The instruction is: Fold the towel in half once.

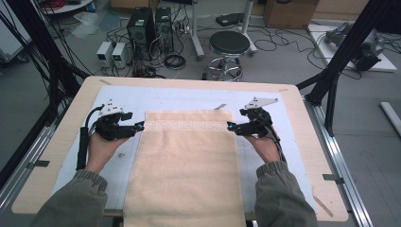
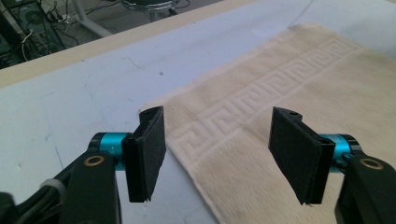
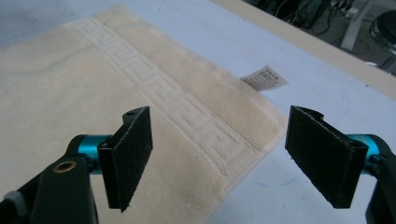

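Spread wide, each hand-held gripper, left (image 1: 140, 126) and right (image 1: 230, 126), is poised at a far towel (image 1: 187, 161) corner, ready for pinching.

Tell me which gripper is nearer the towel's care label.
Right. The right gripper sits at the towel's far right corner, just below the care label; the left gripper is at the opposite far corner.

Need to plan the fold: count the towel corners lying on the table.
2: the towel's far-left corner by the left gripper, and its far-right corner by the right gripper. The near corners hang past the table edge, hidden.
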Demonstrator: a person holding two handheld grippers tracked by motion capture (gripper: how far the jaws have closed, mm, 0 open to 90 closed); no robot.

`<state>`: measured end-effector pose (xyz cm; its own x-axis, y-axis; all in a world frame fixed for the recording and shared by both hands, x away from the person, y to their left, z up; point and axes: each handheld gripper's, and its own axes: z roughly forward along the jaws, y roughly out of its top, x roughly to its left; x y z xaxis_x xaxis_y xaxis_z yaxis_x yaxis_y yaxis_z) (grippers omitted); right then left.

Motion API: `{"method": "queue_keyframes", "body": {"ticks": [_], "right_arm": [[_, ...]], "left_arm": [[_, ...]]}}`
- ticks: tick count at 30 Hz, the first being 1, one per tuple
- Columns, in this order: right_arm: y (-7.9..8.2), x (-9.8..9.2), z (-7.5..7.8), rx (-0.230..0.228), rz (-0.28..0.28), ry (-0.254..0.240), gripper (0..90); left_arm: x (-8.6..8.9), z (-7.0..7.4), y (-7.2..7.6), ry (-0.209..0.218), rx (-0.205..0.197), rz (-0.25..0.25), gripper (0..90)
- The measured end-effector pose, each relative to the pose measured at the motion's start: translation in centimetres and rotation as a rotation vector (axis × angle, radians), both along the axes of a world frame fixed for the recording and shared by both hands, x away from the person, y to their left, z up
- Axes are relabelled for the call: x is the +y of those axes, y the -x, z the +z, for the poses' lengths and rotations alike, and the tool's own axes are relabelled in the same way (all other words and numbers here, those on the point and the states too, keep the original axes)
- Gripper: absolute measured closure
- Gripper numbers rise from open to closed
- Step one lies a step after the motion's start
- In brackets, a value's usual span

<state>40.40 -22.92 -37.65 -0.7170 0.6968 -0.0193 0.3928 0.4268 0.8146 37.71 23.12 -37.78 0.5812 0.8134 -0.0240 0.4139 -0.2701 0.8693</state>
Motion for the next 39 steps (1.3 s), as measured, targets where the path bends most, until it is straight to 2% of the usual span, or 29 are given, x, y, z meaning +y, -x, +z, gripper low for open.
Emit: {"method": "queue_keyframes", "body": {"ticks": [3, 6, 9, 12, 14, 17, 19, 24, 26, 29, 31, 33, 36, 39], "right_arm": [[-1.1, 0.6, -1.8, 0.051, 0.016, 0.017, 24.4], [-1.8, 0.9, -3.1, 0.059, 0.029, 0.002, 29.8], [-2.3, 1.2, -4.1, 0.085, 0.038, 0.020, 33.3], [-2.8, 1.2, -5.0, 0.109, 0.033, 0.042, 36.2], [-3.1, 1.2, -5.6, 0.137, 0.031, 0.046, 38.7], [-3.3, 1.3, -6.4, 0.146, 0.024, 0.057, 42.2], [-3.3, 1.4, -6.6, 0.152, 0.007, 0.032, 46.4], [-3.2, 1.9, -6.5, 0.138, -0.013, 0.065, 57.4], [-3.1, 2.1, -6.4, 0.145, -0.001, 0.068, 65.4], [-3.0, 2.3, -6.3, 0.152, 0.028, 0.077, 75.6], [-3.0, 2.3, -6.2, 0.160, 0.038, 0.073, 79.0], [-3.0, 2.1, -6.1, 0.193, 0.059, 0.027, 85.4], [-2.9, 2.0, -5.7, 0.191, 0.084, 0.032, 85.8], [-2.7, 1.5, -4.9, 0.176, 0.099, 0.006, 86.1]], "left_arm": [[0.0, -1.2, -1.3, -0.001, 0.042, 0.005, 38.9], [-0.3, -2.6, -2.2, -0.025, 0.088, -0.011, 39.4], [-0.8, -3.5, -2.8, -0.038, 0.102, -0.031, 41.1], [-1.6, -4.6, -3.2, -0.084, 0.097, -0.034, 41.8], [-1.9, -5.2, -3.4, -0.105, 0.116, -0.039, 43.1], [-2.1, -5.9, -3.7, -0.116, 0.145, -0.044, 45.1], [-2.3, -6.3, -3.7, -0.130, 0.149, -0.040, 45.5], [-2.8, -6.1, -3.6, -0.179, 0.134, 0.033, 61.8], [-3.0, -6.0, -3.5, -0.197, 0.131, 0.039, 64.2], [-3.2, -5.9, -3.4, -0.201, 0.132, 0.040, 72.2], [-3.2, -5.9, -3.4, -0.195, 0.140, 0.042, 75.9], [-3.0, -5.8, -3.4, -0.182, 0.148, 0.039, 78.1], [-2.7, -5.6, -3.4, -0.160, 0.161, 0.029, 80.7], [-2.5, -5.1, -3.2, -0.138, 0.154, 0.024, 88.2]]}}
